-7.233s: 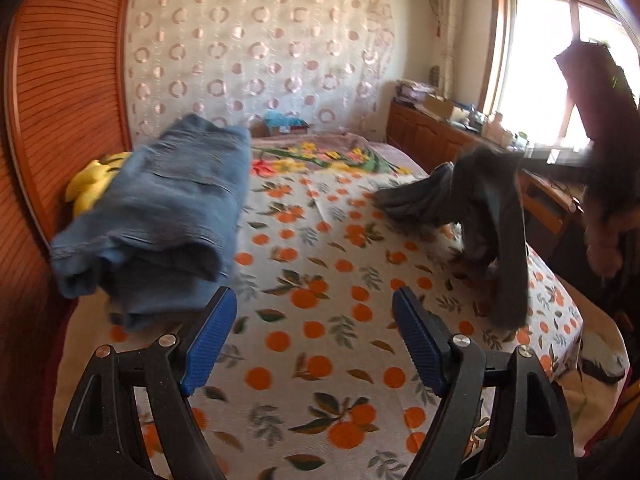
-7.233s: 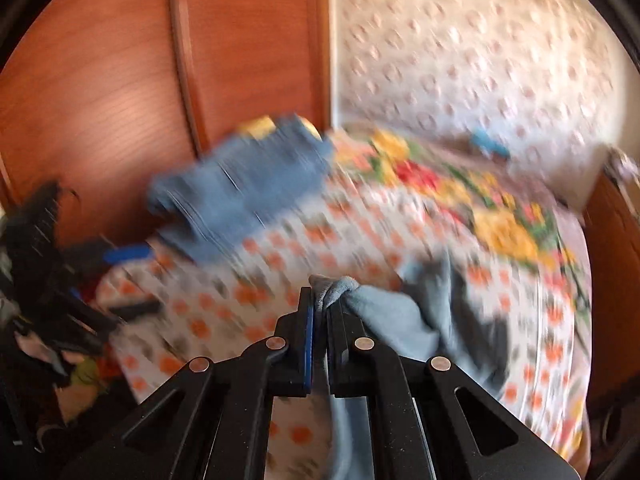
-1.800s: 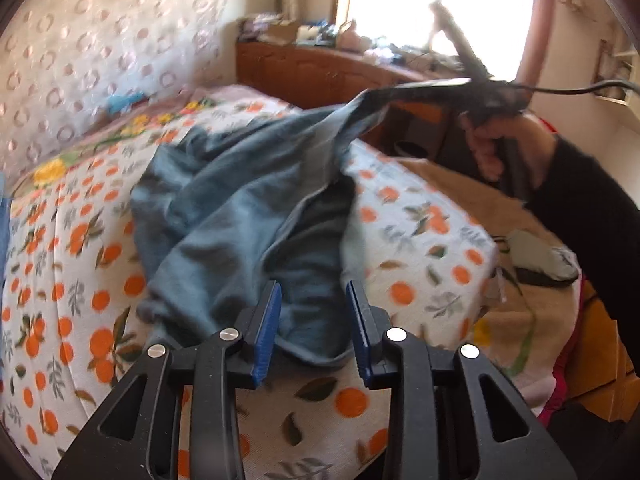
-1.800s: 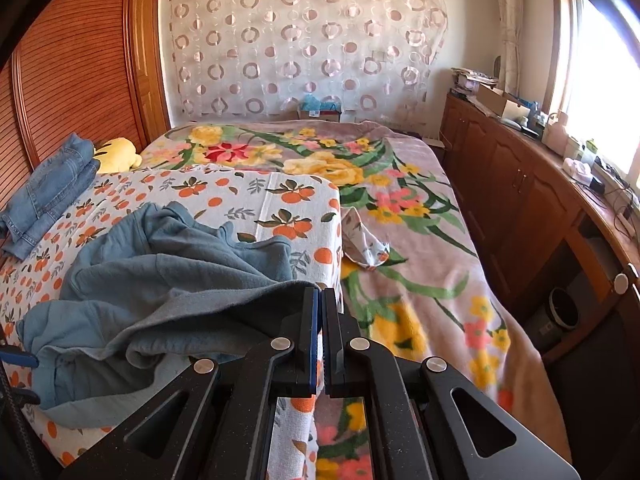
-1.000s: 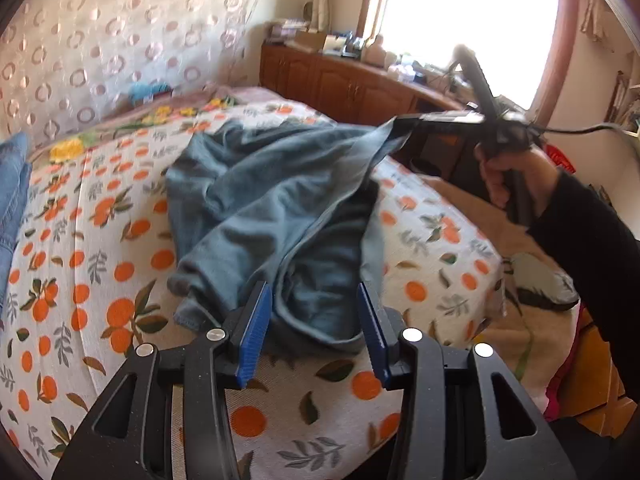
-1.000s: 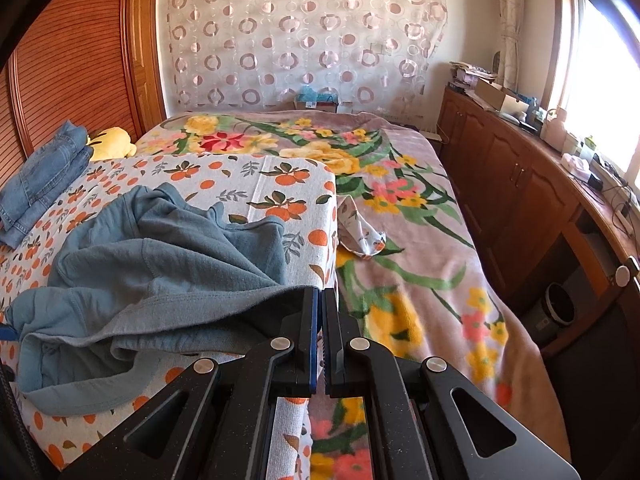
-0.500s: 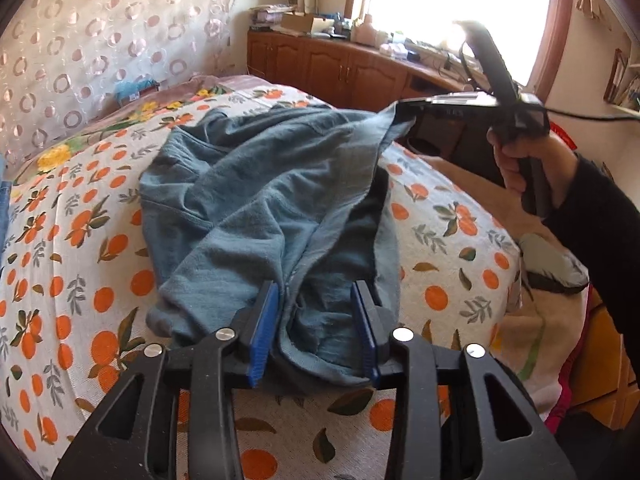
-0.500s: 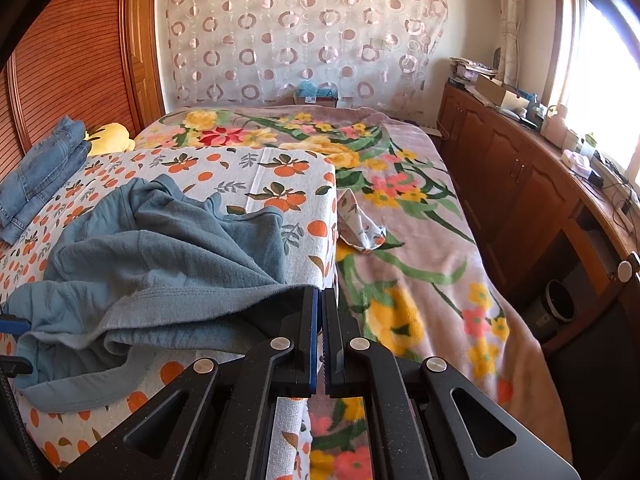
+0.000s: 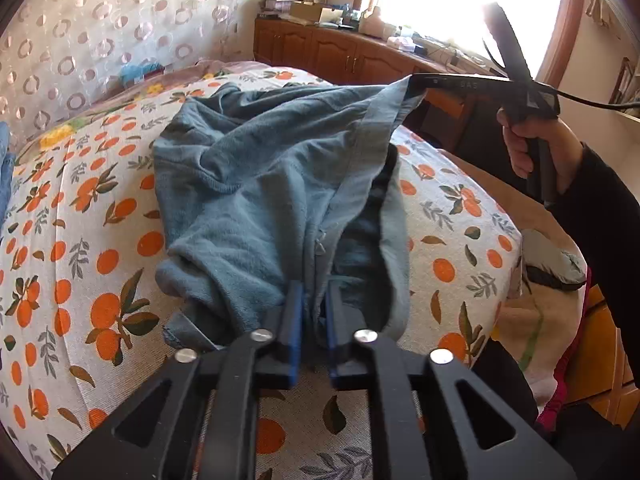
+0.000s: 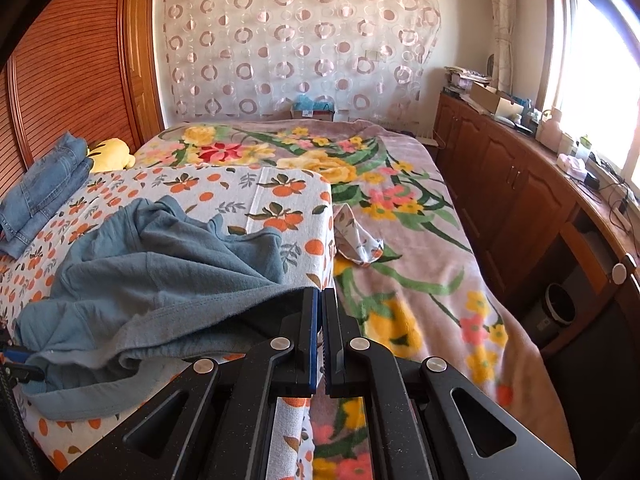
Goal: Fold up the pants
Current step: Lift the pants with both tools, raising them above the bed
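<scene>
Pants: blue-grey pants [image 9: 256, 184], soft knit, lying bunched on the orange-print sheet [image 9: 80, 264] near the bed's foot corner, waistband end lifted off the sheet.
Far left: wood-slat wardrobe doors [image 10: 76, 80]; against them, folded denim jeans [image 10: 44, 188] and a yellow soft toy [image 10: 110, 152] on the bed.
Surface: a bed [image 10: 404, 216] under a pinkish floral blanket, with the white orange-print sheet laid over its near left part; a small crumpled patterned cloth [image 10: 358, 240] just beside the sheet's edge.
Back wall: sheer curtain [image 10: 296, 48] with ring pattern; a small box with blue stuff at its foot.
Right side: low wooden cabinets [image 10: 516, 184] with clutter on top, under a bright window.
Left gripper: left gripper [image 9: 312, 316], its jaws having just closed, now pinches a fold of the pants' near edge between blue pads.
Right gripper: right gripper [image 10: 321, 332], clamped tight on the waistband corner, holding it up taut; the person's hand [image 9: 536, 148] in a dark sleeve grips its handle.
Pants look: wrinkled, one leg folded over, inner waistband paler.
</scene>
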A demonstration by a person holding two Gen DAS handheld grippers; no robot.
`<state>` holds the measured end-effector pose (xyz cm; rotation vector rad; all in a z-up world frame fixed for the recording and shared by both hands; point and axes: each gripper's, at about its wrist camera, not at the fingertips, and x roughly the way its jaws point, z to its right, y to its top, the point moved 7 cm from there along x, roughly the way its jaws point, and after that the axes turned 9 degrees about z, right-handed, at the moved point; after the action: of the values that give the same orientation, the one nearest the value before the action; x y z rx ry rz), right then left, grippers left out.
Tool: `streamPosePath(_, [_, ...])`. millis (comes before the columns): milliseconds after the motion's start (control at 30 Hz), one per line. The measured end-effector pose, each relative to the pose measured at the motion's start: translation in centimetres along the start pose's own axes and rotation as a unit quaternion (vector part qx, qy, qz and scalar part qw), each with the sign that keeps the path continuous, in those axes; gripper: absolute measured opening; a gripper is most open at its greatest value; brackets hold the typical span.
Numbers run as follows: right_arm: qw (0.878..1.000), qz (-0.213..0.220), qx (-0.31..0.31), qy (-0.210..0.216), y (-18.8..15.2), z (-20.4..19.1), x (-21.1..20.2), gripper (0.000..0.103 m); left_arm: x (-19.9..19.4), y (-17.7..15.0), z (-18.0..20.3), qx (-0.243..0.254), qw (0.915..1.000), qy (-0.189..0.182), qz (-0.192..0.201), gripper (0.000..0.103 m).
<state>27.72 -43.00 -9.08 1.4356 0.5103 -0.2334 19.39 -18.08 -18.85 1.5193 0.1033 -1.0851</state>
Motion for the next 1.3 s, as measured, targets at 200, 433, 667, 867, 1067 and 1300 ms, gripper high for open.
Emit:
streamPosePath(200, [1.000, 0.017, 0.002, 0.005, 0.8, -0.2, -0.9, 0.001, -2.8, 2.3, -1.2, -0.003, 0.9983, 0.026, 0.051, 0.005])
streamPosePath(433, [0.998, 0.060, 0.011, 0.027, 3.7, -1.1, -3.6, 0.001, -10.3, 8.5, -5.1, -0.001, 0.9870, 0.073, 0.143, 0.005])
streamPosePath(667, [0.989, 0.137, 0.003, 0.058, 9.4, -3.6, -10.1, 0.001, -19.3, 14.6, -6.7, 0.038, 0.9655, 0.132, 0.221, 0.005])
streamPosePath(867, [0.978, 0.187, 0.001, 0.095, 13.9, -5.2, -15.2, 0.001, -24.8, 17.3, -8.4, 0.063, 0.9465, 0.174, 0.264, 0.005])
streamPosePath(1067, [0.982, 0.155, -0.034, 0.103, 14.4, -7.3, -10.3, 0.001, -21.3, 16.9, -14.3, 0.057, 0.9480, 0.220, 0.223, 0.005])
streamPosePath(1300, [0.983, 0.153, -0.022, 0.101, 18.4, -9.2, -3.6, 0.001, -18.5, 19.7, -20.3, 0.035, 0.9493, 0.243, 0.196, 0.005])
